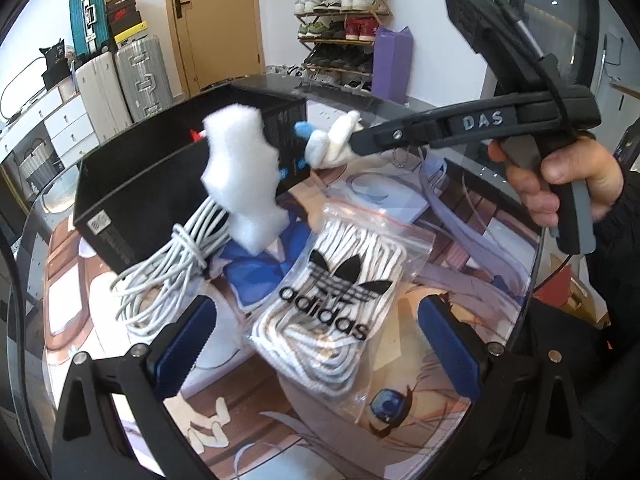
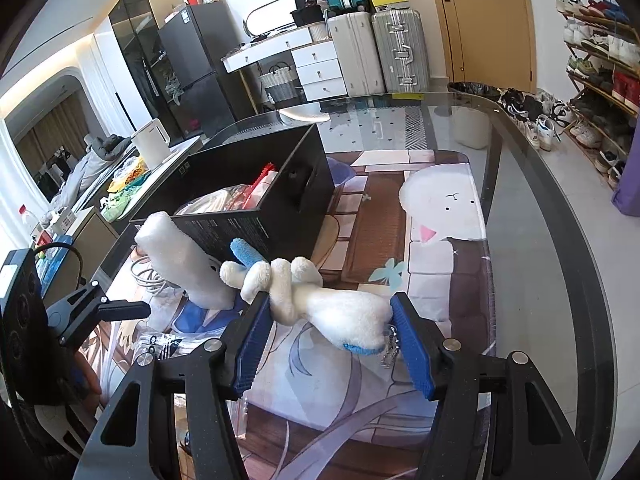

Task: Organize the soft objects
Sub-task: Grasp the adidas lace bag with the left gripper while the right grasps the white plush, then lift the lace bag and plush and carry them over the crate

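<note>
So my right gripper (image 2: pixel 326 340) is clamped on the plush toy (image 2: pixel 320 300), held up just in front of the black box (image 2: pixel 256 216). Its long axis lies crosswise between my pads, fluffy tail toward the box. The left gripper (image 1: pixel 316 344) is spread, empty, over the bagged laces (image 1: pixel 332 304). The box already holds some bags; the cable bundle (image 1: pixel 168 272) beside it and the laces are still out.

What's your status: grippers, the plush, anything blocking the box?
Right gripper shut on plush toy, lifted. Left gripper open over laces bag. Black box open, unobstructed.

Two close fisheye views from the hand-held tools, angled down over the counter (image 1: pixel 472 184); both share the black box (image 1: pixel 152 184) and white plush toy (image 2: pixel 320 300).
</note>
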Motion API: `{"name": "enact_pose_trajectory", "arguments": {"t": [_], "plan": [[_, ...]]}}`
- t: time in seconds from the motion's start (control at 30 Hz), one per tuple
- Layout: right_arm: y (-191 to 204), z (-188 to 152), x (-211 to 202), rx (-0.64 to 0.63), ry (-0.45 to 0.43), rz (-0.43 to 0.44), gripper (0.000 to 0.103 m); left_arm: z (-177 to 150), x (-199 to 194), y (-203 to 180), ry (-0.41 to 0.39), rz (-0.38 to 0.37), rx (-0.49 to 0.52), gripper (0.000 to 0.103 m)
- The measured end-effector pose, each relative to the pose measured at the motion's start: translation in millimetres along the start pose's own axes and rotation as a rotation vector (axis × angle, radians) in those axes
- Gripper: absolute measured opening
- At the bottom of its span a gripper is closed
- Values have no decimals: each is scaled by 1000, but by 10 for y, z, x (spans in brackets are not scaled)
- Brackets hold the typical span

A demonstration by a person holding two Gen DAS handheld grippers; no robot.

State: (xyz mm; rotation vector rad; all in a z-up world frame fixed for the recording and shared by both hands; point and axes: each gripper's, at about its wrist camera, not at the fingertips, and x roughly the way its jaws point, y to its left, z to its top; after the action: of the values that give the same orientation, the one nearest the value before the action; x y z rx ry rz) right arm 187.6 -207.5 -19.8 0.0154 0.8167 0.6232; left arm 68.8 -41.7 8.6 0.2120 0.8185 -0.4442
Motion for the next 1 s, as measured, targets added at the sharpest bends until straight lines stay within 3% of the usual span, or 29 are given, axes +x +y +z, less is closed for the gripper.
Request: {"name": "enact_pose_trajectory", "arguments": {"t": [0.17,0.2,0.23,0.37,0.5,0.77,1.0], "plan": [[3,2,-24,-2,-5,3,61,54,84,-101,7,8,66,100],[3,1,-37,-5,-7,4,61,62,134,-123,28,9,73,95],[6,0,-48,-7,-9,4,61,59,161,-114,43,8,74,85],[-3,-4,-79,-5,-12,6,61,68,118,-73,29,-24,46,56],[11,-2,-83,-6,-13,7,61,14,58,-90,16,-20,55,46],[40,9,-188,-18,-40,20,61,-24,-159,-66,-27,-62,31,43],[82,38,-367,-32,-88,23,61,-30,-387,16,-78,-52,12,43]]}}
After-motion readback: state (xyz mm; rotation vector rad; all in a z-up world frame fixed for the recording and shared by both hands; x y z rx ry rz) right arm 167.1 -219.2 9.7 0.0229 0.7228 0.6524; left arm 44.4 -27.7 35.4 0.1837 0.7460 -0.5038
